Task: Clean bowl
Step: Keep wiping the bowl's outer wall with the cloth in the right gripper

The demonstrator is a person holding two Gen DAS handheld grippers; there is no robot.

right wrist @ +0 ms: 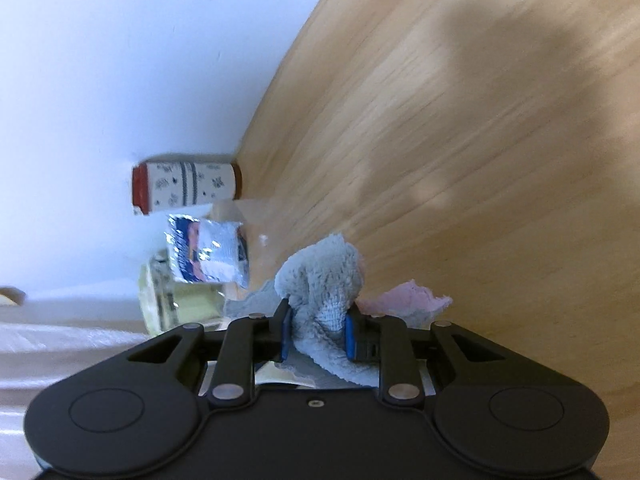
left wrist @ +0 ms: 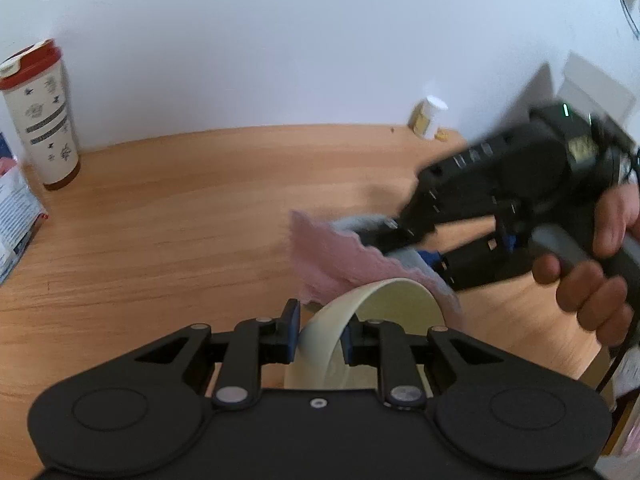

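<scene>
My left gripper (left wrist: 318, 334) clamps the bowl (left wrist: 384, 300) by its rim, tilted, mouth facing right. My right gripper (right wrist: 316, 332) pinches the cloth (right wrist: 324, 276) tight, just beyond the bowl's far rim, nearer the mouth.

Your bowl (left wrist: 360, 320) is cream-coloured and smooth, tipped up on its side so its rim arcs upward and the open inside faces away to the right, held clear above the table (left wrist: 160, 240). Your left tongs (left wrist: 320, 334) pinch its wall, one pad outside, one inside. Just behind the rim hangs the cloth (left wrist: 332, 256), pink with a frayed edge on one face and pale blue terry on the other, bunched up in your right tongs (right wrist: 316, 336).
</scene>
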